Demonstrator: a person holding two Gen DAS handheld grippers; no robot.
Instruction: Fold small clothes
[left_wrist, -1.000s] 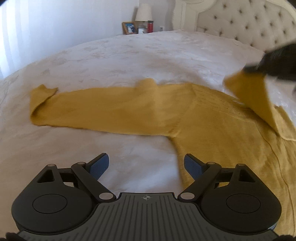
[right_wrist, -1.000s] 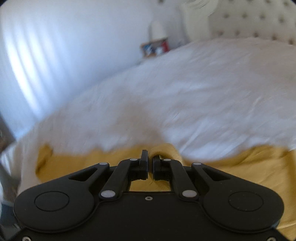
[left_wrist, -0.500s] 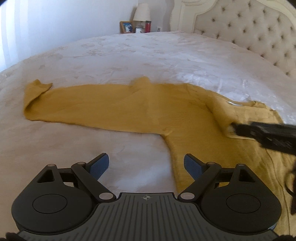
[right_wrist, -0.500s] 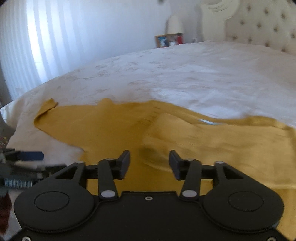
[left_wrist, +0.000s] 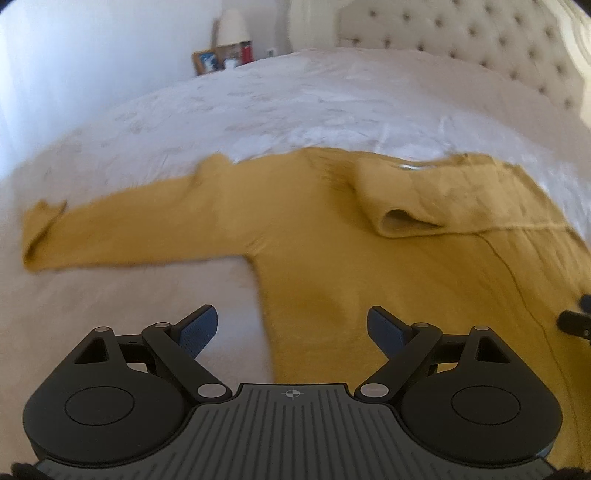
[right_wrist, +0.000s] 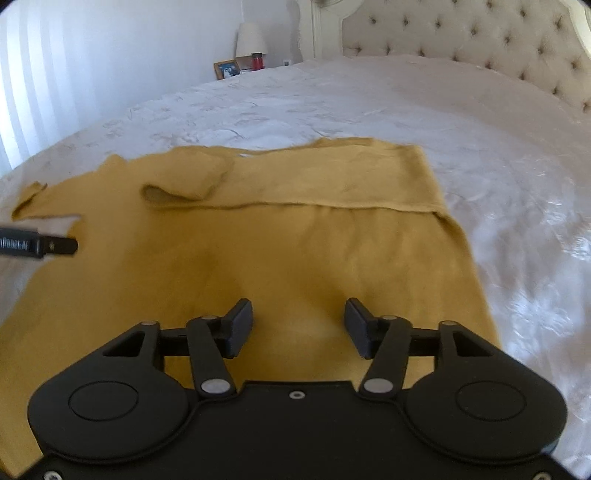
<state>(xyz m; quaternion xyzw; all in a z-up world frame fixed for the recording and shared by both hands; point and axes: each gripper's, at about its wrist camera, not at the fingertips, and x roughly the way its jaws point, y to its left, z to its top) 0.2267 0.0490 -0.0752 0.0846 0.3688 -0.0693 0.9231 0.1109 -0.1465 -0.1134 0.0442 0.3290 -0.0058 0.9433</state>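
I see a yellow sweater (right_wrist: 295, 236) lying flat on the white bed (right_wrist: 369, 103). One sleeve (right_wrist: 303, 181) is folded across its top part, with the cuff open near the middle. The other sleeve (left_wrist: 122, 229) sticks out flat to the left side.

My right gripper (right_wrist: 298, 328) is above the lower part of the sweater. Its jaws are opening and nothing is between them. My left gripper (left_wrist: 291, 328) is over the sweater's left edge with its jaws spread wide, holding nothing.

A lamp (right_wrist: 251, 40) and a picture frame (right_wrist: 226, 69) sit far back beside the padded headboard (right_wrist: 480, 44).
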